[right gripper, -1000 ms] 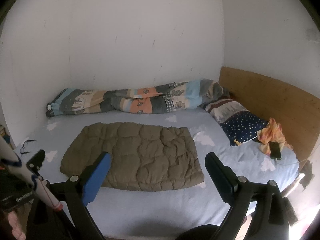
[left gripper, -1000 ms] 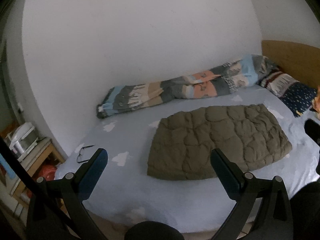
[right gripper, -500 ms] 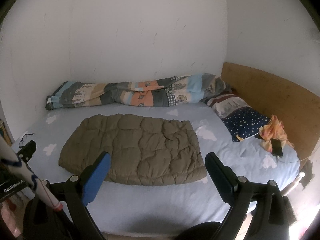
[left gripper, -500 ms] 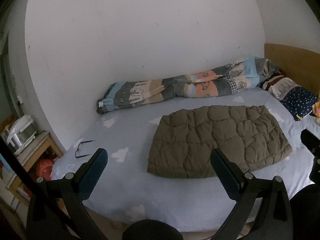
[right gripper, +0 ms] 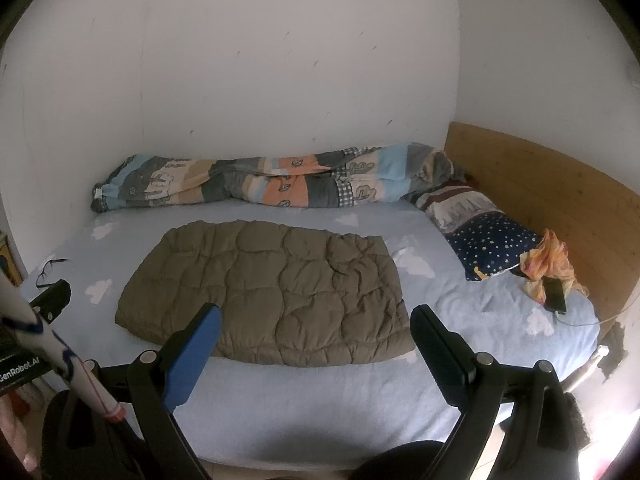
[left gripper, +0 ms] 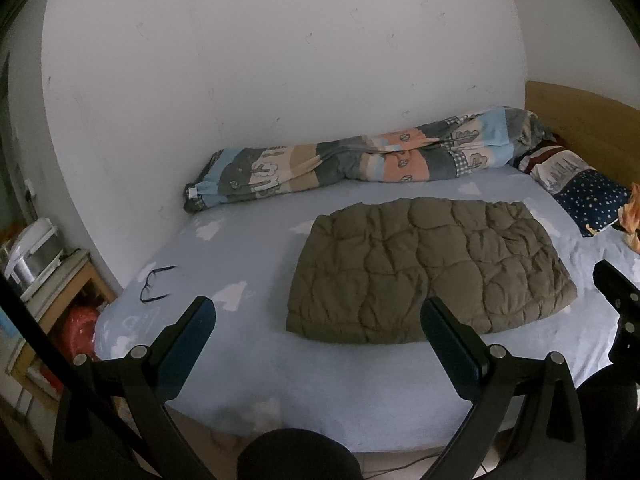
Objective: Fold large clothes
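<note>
**Above the near edge of the bed, both grippers hang spread wide and empty**

Over the bed's front edge, the left gripper (left gripper: 318,312) has its two fingers far apart, nothing between them and nothing touched. The right gripper (right gripper: 316,320) is the same: jaws wide, holding nothing, clear of the fabric.

The one olive quilted garment (left gripper: 424,268) lies flat in a folded rectangle on the middle of the light blue sheet (left gripper: 248,248), well apart from both grippers' fingertips. Behind it, along the white wall, lies one rolled patterned duvet (left gripper: 360,160).

Each view catches the other tool: the left wrist camera shows a dark piece of the right gripper at its right edge, and the right wrist camera shows part of the left gripper at its left edge.

Only the left wrist view shows a wooden side table (left gripper: 76,284) by the bed, with a white appliance (left gripper: 32,248) on top and something red underneath.

Only the right wrist view shows the phone (right gripper: 555,295) on its cable, and the orange cloth (right gripper: 546,264) in full beside one star-print pillow (right gripper: 492,240). A second, striped pillow (right gripper: 456,200) sits behind that one, against the wooden headboard (right gripper: 540,184).

One pair of glasses (left gripper: 154,284) lies on the sheet's left part, seen in both views.
</note>
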### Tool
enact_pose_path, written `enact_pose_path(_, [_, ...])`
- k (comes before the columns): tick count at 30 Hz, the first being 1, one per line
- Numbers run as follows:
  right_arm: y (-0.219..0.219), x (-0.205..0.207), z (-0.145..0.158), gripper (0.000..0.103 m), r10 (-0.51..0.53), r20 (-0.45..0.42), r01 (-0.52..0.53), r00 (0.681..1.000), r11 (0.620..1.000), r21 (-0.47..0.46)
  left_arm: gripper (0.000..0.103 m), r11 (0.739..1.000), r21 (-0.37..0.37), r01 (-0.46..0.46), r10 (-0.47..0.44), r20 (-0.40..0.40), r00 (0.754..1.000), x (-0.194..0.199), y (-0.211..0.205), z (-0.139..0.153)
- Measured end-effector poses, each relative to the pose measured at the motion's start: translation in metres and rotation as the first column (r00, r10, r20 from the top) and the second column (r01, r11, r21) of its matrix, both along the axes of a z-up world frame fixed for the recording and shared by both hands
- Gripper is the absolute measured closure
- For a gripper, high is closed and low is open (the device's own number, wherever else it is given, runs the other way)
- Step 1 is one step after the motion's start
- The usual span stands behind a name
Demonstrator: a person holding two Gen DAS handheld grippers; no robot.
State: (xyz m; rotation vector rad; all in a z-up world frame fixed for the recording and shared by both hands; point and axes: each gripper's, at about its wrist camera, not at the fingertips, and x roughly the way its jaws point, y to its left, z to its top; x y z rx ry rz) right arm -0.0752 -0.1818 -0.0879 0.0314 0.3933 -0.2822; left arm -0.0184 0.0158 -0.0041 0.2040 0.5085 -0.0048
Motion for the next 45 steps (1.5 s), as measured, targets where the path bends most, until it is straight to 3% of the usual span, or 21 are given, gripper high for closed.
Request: enact_pose_path(45, [-0.009, -0.003, -0.016, 0.006, 0.032, -0.031, -0.032, 0.999, 0.999, -0.003, 0.001, 1.000, 0.002, -0.004, 0.004, -0.010, 1.000, -0.002, -0.004, -0.004])
